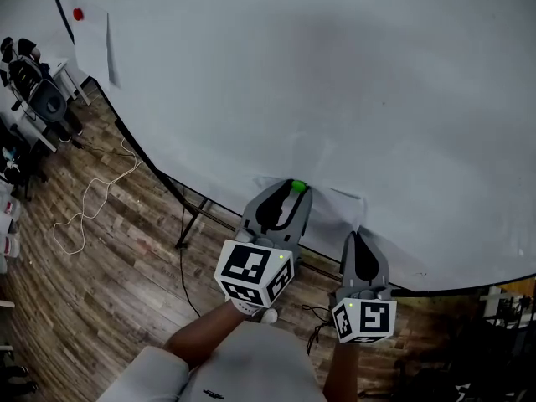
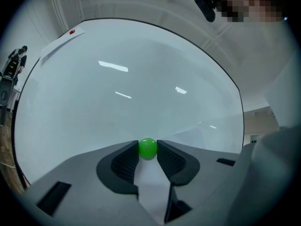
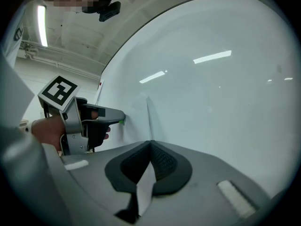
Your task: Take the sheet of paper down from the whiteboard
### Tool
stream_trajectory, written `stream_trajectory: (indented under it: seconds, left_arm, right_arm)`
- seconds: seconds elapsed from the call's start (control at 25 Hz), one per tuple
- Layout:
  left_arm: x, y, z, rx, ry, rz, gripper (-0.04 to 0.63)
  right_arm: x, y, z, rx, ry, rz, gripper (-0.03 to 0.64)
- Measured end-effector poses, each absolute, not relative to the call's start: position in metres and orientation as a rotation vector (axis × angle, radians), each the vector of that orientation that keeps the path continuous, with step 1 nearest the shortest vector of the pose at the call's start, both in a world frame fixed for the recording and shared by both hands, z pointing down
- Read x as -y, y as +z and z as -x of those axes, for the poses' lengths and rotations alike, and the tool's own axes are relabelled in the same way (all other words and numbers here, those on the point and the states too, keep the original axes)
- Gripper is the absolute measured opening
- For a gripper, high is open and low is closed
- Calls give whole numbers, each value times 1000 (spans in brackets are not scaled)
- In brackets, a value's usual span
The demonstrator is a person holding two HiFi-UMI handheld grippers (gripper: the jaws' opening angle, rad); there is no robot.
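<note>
A white sheet of paper (image 1: 333,208) lies flat against the whiteboard (image 1: 335,74), held there by a round green magnet (image 1: 297,186) at its left edge. My left gripper (image 1: 293,188) points level at the board, and its two pads touch the green magnet (image 2: 147,148) on either side. To the right, my right gripper (image 1: 360,239) is shut on the sheet's other edge. In the right gripper view the paper (image 3: 146,187) runs between the closed pads, and the left gripper (image 3: 117,119) shows at the left.
A second sheet (image 1: 92,40) hangs under a red magnet (image 1: 78,13) at the board's far left. Below the board are its stand leg (image 1: 188,224), a white cable (image 1: 92,199) on the wooden floor, and dark equipment (image 1: 38,90) at the left.
</note>
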State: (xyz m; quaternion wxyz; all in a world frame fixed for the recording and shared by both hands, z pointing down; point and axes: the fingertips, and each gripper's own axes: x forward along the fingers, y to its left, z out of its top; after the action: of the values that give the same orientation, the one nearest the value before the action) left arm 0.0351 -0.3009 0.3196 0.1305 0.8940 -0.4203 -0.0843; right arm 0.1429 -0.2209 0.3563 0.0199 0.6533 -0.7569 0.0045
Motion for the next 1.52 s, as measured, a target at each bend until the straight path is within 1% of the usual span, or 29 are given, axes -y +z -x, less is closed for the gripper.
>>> stream_trajectory:
  seconds: [0.68, 1.08, 1.52]
  left_arm:
    - [263, 333, -3, 1104, -202, -2635, 124]
    - [239, 352, 9, 1001, -95, -2701, 123]
    - [233, 381, 19, 936, -2, -2818, 123]
  right_arm:
    - [182, 344, -148, 2260, -13, -2201, 9]
    - [135, 357, -186, 2101, 31, -2377, 9]
    - [80, 367, -224, 1880, -9, -2477, 9]
